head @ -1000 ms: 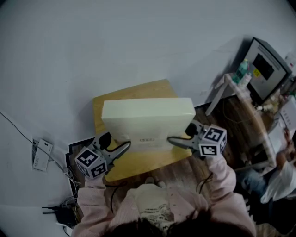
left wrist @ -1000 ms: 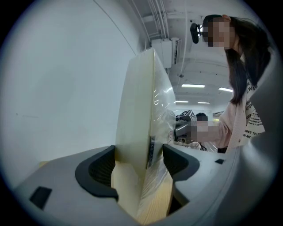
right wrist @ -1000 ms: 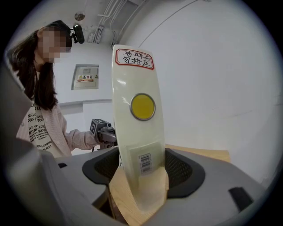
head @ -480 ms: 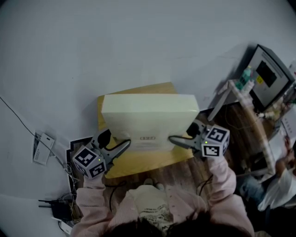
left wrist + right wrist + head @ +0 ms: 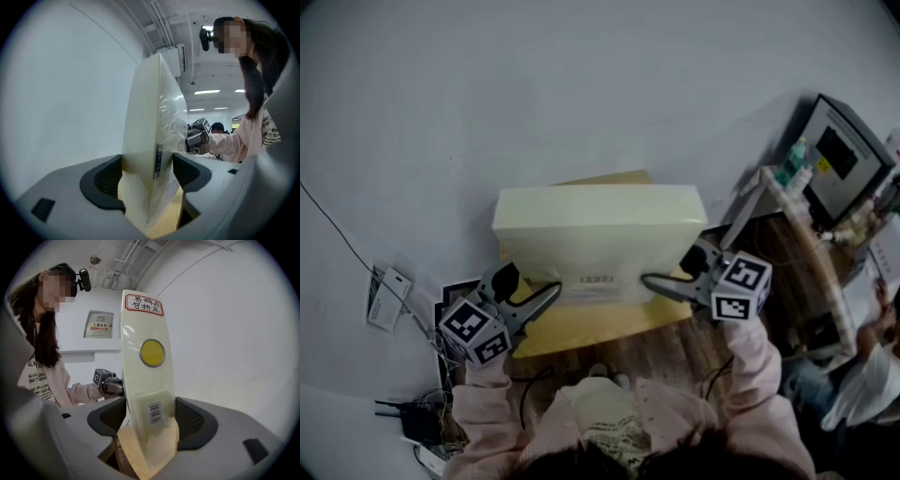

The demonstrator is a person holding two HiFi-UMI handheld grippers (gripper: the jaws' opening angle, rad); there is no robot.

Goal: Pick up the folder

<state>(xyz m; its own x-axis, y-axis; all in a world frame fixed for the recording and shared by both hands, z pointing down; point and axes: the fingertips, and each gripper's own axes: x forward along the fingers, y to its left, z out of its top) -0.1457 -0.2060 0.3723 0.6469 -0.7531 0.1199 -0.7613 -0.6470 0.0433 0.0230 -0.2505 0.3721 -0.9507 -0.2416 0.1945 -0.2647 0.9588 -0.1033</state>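
- Head view, far left: one thin black cable runs across the pale surface near one small white card.
- One left gripper, of smooth grey plastic, carries one cube with black-and-white square markers. Its two jaws are clenched on the left end of the folder.
- In the left gripper view, two black ribbed pads press on the folder's two faces. One small metal clasp sits on the face toward the person, under glossy, wrinkled clear film.
- The one folder is thick, box-shaped, cream and smooth. It stands on its long edge, spanning between the two grippers above the table.
- One small rectangular table of light, grained wood lies directly under the folder. Whether the two touch cannot be told.
- One right gripper, also grey with one marker cube, grasps the folder's right end between its two jaws.
- In the right gripper view, that narrow rounded end carries three stickers: one red-bordered handwritten label, one round yellow disc and one barcode label.
- Far right stand one green bottle and one dark boxy monitor.
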